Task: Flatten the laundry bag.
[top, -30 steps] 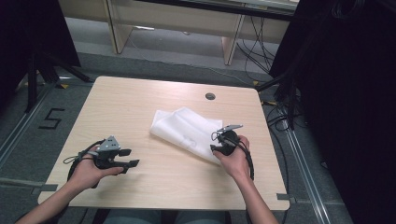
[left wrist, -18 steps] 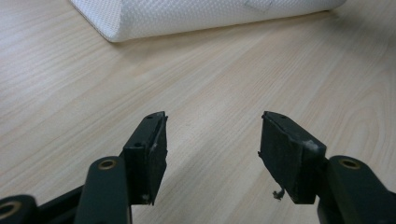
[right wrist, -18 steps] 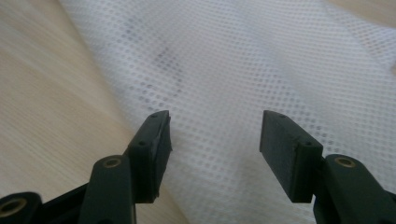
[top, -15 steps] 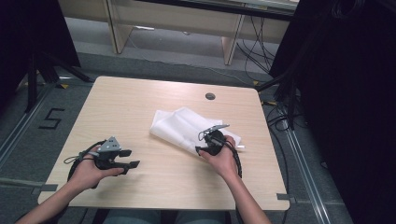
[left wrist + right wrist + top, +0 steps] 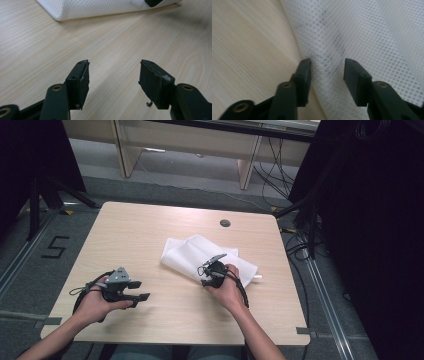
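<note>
At the cloth's (image 5: 200,255) near edge, mid-worktop (image 5: 140,230), the right gripper (image 5: 326,72) straddles the fold with fingers narrowly parted, nothing pinched yet; the left gripper (image 5: 113,75), fingers wide and empty, lies well apart from the cloth.

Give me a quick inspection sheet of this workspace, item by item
Surface: light wooden table, round grommet hole.
Job's things: white mesh cloth, loosely folded.
Clutter: nothing seen.
Grippers: left gripper open above bare wood; right gripper open, jaws straddling the cloth's edge fold.
Cables: black cable looping from the left gripper; floor cables behind the table.
Surroundings: grey floor with a marked 5, wooden furniture beyond, dark curtains.
</note>
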The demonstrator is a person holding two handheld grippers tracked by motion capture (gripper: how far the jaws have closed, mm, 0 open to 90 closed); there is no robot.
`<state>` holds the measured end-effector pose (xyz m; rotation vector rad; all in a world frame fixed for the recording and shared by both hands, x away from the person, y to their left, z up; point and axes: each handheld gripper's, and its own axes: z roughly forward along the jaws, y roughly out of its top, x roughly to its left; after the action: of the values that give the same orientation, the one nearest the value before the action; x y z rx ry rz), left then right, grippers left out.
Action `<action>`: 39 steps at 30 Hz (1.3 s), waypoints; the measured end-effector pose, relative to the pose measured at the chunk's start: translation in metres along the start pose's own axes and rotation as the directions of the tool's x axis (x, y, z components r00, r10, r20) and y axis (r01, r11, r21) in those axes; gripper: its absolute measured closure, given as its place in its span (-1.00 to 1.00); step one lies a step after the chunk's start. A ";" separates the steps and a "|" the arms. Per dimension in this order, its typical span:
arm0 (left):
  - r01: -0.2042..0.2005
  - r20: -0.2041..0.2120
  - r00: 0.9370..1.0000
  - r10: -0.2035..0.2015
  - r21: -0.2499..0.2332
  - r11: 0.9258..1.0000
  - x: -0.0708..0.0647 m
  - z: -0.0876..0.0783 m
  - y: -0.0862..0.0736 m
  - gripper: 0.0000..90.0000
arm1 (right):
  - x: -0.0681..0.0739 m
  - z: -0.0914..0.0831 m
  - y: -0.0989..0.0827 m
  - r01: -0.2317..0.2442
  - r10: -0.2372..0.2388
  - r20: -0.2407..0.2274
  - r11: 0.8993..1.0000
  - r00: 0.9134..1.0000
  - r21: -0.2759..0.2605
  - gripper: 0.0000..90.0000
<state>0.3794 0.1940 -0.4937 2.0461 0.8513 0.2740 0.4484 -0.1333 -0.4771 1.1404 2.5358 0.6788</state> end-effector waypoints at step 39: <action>-0.038 0.015 0.999 0.041 -0.169 0.985 -0.017 -0.010 0.015 0.05 | 0.076 -0.030 -0.037 0.192 -0.169 -0.276 0.980 0.946 0.057 0.56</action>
<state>0.3687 0.1835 -0.4741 1.9061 0.7503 0.3373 0.3630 -0.1064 -0.4751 0.8737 2.8788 0.7312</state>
